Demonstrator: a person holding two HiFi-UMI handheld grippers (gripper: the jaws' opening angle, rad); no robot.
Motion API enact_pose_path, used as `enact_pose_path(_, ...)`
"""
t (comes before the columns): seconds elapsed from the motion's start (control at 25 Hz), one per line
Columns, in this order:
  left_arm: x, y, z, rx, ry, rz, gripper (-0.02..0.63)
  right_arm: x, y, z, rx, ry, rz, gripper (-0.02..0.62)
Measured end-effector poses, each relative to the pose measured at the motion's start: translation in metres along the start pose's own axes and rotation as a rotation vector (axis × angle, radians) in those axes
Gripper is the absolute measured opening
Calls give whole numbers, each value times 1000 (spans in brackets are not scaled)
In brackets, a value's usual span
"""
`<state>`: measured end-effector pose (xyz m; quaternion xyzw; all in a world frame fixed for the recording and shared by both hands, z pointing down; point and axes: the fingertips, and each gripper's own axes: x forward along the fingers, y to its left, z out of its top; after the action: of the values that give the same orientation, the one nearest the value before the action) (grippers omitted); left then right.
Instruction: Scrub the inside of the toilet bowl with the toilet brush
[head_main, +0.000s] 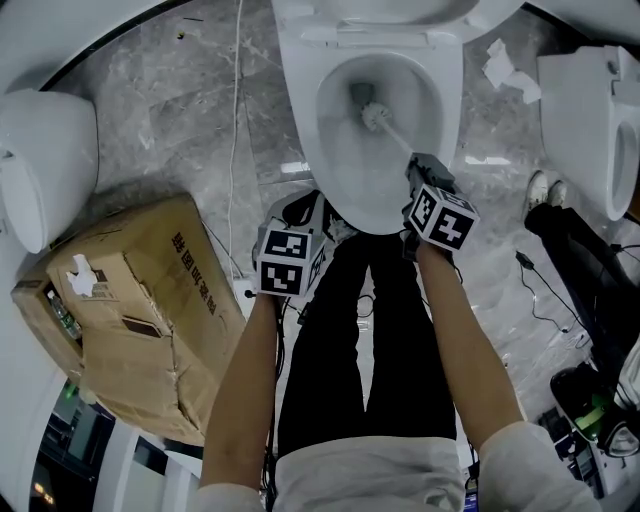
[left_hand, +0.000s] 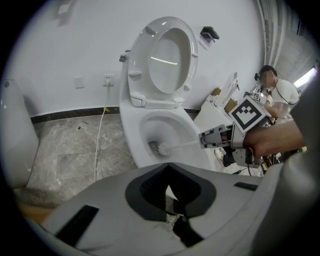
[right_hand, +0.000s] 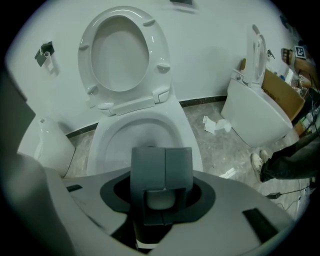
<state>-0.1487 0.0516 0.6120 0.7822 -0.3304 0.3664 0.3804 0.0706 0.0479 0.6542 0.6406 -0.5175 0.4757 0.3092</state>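
Note:
The white toilet bowl (head_main: 300, 90) stands open with its seat and lid (right_hand: 120, 50) raised. My right gripper (head_main: 420, 165) hangs over the bowl's front right rim, shut on the handle of the toilet brush (head_main: 398, 137). The brush head (head_main: 375, 117) is down inside the bowl by the drain, and the left gripper view shows it there too (left_hand: 162, 148). In the right gripper view the jaws (right_hand: 162, 165) stand together around the grey handle end. My left gripper (head_main: 300, 215) hangs left of the bowl's front edge with nothing seen in it. Its jaws are lost in a dark recess (left_hand: 172, 200).
A dented cardboard box (head_main: 140, 300) lies on the marble floor at the left, beyond it a white fixture (head_main: 40, 160). A second toilet (head_main: 590, 120) stands at the right, with crumpled paper (head_main: 505, 70) and shoes (head_main: 545, 188) nearby. A white cable (head_main: 237, 120) runs along the floor.

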Motion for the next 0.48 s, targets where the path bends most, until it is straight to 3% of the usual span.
enact_pose_path(0.24,0,10,-13,12,18,-13,26,0,9,-38,94,96,-3,189)
enact_pose_path(0.48,4,-5,-9,11,-1,-35,26,-10,10,-60,-31,158,0,189)
